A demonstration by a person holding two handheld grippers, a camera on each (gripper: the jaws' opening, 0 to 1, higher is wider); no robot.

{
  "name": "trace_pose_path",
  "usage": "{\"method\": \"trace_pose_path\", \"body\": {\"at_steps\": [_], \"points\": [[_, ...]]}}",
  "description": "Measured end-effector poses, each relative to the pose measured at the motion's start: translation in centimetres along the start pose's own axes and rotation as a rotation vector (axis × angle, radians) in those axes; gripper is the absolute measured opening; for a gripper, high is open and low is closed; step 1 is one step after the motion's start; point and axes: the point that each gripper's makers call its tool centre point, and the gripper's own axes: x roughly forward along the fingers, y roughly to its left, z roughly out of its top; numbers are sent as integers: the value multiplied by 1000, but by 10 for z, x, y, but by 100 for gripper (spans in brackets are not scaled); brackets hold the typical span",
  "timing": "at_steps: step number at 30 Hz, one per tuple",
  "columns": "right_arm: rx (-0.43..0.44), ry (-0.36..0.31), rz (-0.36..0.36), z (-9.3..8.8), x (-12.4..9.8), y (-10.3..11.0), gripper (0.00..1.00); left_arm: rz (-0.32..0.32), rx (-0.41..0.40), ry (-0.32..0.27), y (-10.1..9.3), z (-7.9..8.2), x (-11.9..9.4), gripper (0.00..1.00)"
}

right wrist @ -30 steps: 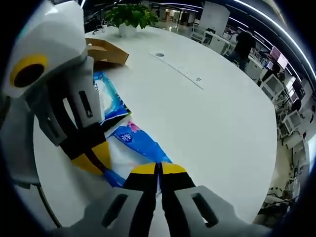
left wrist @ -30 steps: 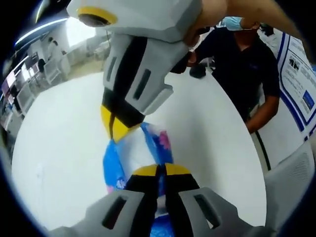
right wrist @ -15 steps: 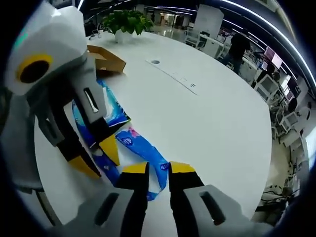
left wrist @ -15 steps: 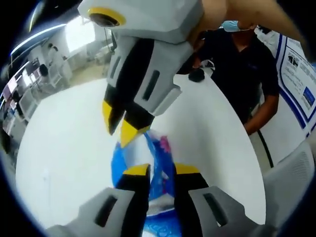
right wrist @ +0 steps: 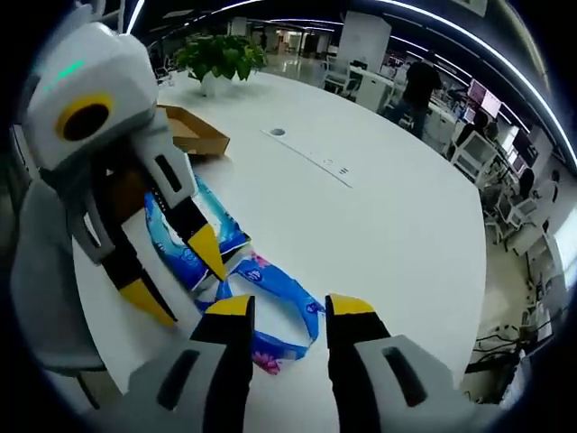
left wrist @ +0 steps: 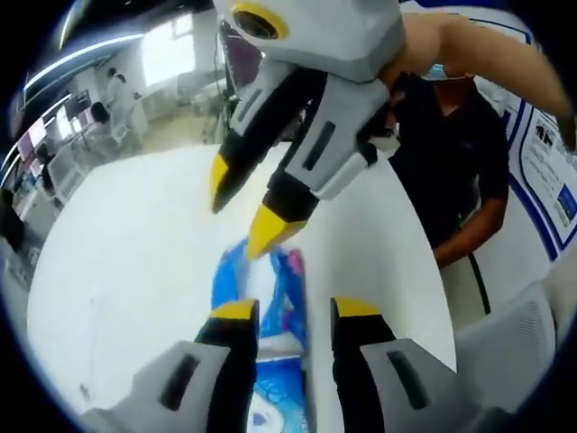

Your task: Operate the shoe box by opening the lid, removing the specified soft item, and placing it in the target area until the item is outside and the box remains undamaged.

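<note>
my left tool (left wrist: 288, 309) has its jaws spread with nothing between them, hanging just above the pack (left wrist: 263, 293), a soft blue and white plastic packet with pink print that lies flat on the white bench (left wrist: 126, 262). my right tool (right wrist: 290, 304) is spread the same way and holds nothing either; in the left gripper view it comes in from above, its yellow tips apart and pointing down at the far end of the pack. in the right gripper view the left tool stands at the left, its tips parted over a second blue packet (right wrist: 185, 248) that lies touching or just beside the pack. i read the two tools facing each other across the pack as the way a limp thing gets set down: one at each end so it lands flat instead of folding. since both sets of jaws stand apart and the pack rests on the bench by its own weight, i judge the placing step to be done or nearly so. the box (right wrist: 191, 135), brown card and open at the top, sits farther along the bench, well apart from the pack, with a potted plant (right wrist: 216, 57) beyond it. i cannot see its lid clearly enough to judge its condition. a person in a dark top stands by the bench edge in the left gripper view.
</note>
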Motion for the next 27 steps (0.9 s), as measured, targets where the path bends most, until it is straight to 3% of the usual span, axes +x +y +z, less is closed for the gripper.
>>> {"method": "trace_pose_path", "body": {"at_steps": [8, 13, 27], "points": [[-30, -11, 4, 15, -21, 27, 38, 33, -70, -24, -8, -11, -41, 44], [-68, -8, 15, 26, -29, 49, 40, 90, -121, -33, -5, -23, -71, 47], [-128, -42, 43, 60, -30, 92, 45, 202, -214, -107, -4, -66, -144, 62]]}}
